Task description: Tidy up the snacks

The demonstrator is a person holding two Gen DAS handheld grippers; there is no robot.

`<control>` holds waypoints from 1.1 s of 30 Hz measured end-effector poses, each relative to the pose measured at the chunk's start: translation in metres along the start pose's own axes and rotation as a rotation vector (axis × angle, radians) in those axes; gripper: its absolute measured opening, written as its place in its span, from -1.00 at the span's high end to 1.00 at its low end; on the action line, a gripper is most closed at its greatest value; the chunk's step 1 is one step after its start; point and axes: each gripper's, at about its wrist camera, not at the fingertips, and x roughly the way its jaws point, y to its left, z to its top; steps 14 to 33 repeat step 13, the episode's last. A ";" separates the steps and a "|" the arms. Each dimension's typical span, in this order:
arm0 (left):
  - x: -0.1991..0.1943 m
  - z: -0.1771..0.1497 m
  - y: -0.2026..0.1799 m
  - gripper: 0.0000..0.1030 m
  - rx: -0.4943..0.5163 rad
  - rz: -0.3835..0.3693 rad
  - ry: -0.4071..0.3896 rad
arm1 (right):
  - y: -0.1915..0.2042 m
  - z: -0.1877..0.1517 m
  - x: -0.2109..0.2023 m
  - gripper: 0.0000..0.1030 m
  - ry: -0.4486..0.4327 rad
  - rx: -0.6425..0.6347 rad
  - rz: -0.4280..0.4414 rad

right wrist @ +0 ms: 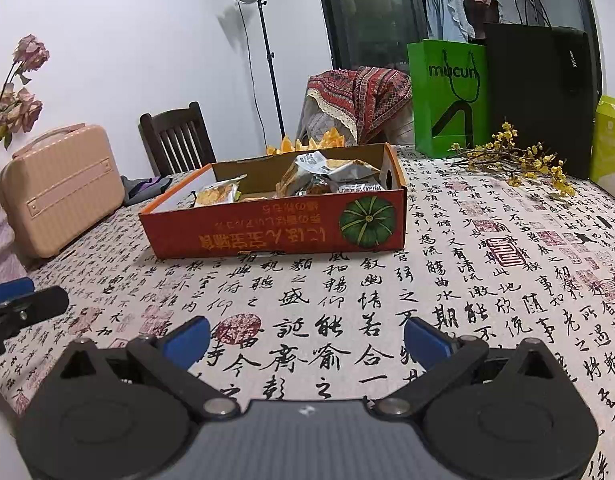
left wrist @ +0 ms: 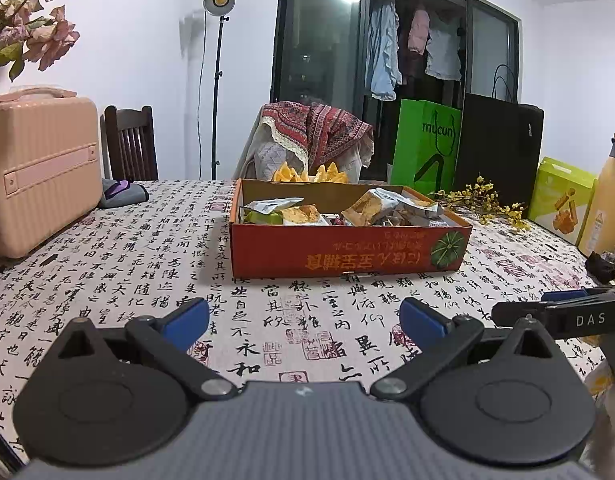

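Note:
A shallow red cardboard box (left wrist: 347,250) with a pumpkin picture stands on the table ahead of both grippers; it also shows in the right wrist view (right wrist: 267,232). Several silver and orange snack packets (left wrist: 371,208) lie inside it, piled toward its right end (right wrist: 327,176). My left gripper (left wrist: 305,320) is open and empty, low over the tablecloth in front of the box. My right gripper (right wrist: 307,338) is open and empty too, a little nearer the box's right half. Each gripper's tip shows at the edge of the other's view.
The table has a calligraphy cloth (right wrist: 487,280). A pink case (left wrist: 39,172) stands at the left. A green bag (right wrist: 447,96), a black bag (right wrist: 543,92), yellow flower sprigs (right wrist: 515,156) and a lime-green box (left wrist: 559,200) stand at the right. Chairs stand behind the table.

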 end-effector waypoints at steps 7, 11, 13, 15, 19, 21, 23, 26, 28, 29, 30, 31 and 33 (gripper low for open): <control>0.001 0.000 -0.001 -1.00 -0.002 0.010 0.002 | 0.000 -0.001 -0.001 -1.00 0.001 0.001 0.000; 0.000 0.000 0.001 -1.00 -0.011 -0.003 -0.003 | 0.000 -0.002 -0.001 -1.00 0.005 0.002 0.001; -0.001 0.000 0.002 -1.00 -0.016 -0.006 -0.004 | 0.000 -0.003 -0.001 -1.00 0.008 0.002 0.002; -0.001 0.000 0.002 -1.00 -0.016 -0.006 -0.004 | 0.000 -0.003 -0.001 -1.00 0.008 0.002 0.002; -0.001 0.000 0.002 -1.00 -0.016 -0.006 -0.004 | 0.000 -0.003 -0.001 -1.00 0.008 0.002 0.002; -0.001 0.000 0.002 -1.00 -0.016 -0.006 -0.004 | 0.000 -0.003 -0.001 -1.00 0.008 0.002 0.002; -0.001 0.000 0.002 -1.00 -0.016 -0.006 -0.004 | 0.000 -0.003 -0.001 -1.00 0.008 0.002 0.002; -0.001 0.000 0.002 -1.00 -0.016 -0.006 -0.004 | 0.000 -0.003 -0.001 -1.00 0.008 0.002 0.002; -0.001 0.000 0.002 -1.00 -0.016 -0.006 -0.004 | 0.000 -0.003 -0.001 -1.00 0.008 0.002 0.002; -0.001 0.000 0.002 -1.00 -0.016 -0.006 -0.004 | 0.000 -0.003 -0.001 -1.00 0.008 0.002 0.002; -0.001 0.000 0.002 -1.00 -0.016 -0.006 -0.004 | 0.000 -0.003 -0.001 -1.00 0.008 0.002 0.002; -0.001 0.000 0.002 -1.00 -0.016 -0.006 -0.004 | 0.000 -0.003 -0.001 -1.00 0.008 0.002 0.002; -0.001 0.000 0.002 -1.00 -0.016 -0.006 -0.004 | 0.000 -0.003 -0.001 -1.00 0.008 0.002 0.002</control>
